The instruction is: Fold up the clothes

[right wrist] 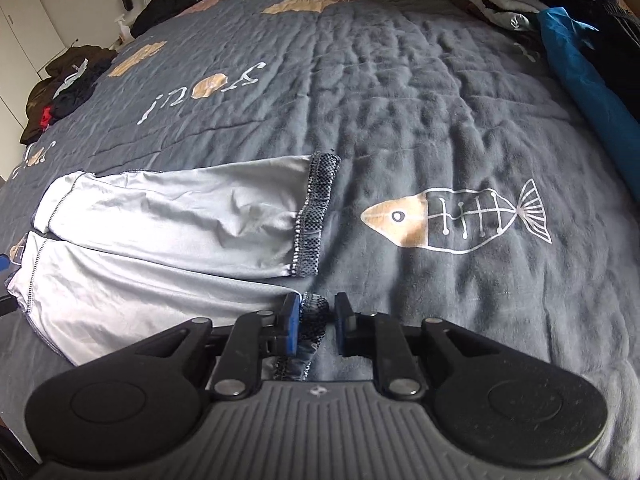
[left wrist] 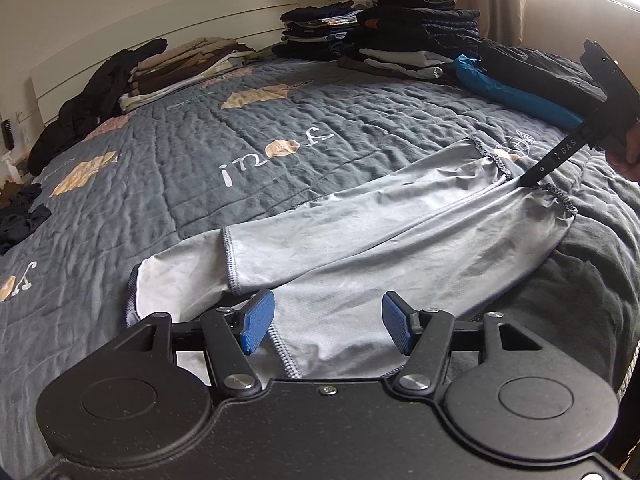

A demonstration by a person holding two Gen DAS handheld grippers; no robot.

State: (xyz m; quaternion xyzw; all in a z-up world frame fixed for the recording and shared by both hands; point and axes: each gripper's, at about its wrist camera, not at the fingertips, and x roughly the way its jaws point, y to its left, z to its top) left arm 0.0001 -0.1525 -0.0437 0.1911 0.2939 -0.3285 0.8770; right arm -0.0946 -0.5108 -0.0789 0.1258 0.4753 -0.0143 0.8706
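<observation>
Garment position: two grey sleeves (right wrist: 176, 208) lie side by side, flat on the quilted grey bed cover (right wrist: 400, 92).

Left gripper (left wrist: 328, 326): jaws spread wide, blue pads (left wrist: 258, 322) apart, holding nothing. The narrow ends of the sleeves lie between and just ahead of the jaws. The fabric runs forward and to the right, away from them.

Right gripper (right wrist: 316, 322): jaws nearly closed, with the dark mesh cuff (right wrist: 316, 318) of the nearer sleeve between the pads; contact on the right pad cannot be confirmed. The other sleeve's cuff lies ahead of the jaws, to the left. A printed fish (right wrist: 456, 220) lies ahead, to the right.

Folded clothing stacks (left wrist: 416, 24) sit well ahead of the left jaws, at the far edge of the bed.
</observation>
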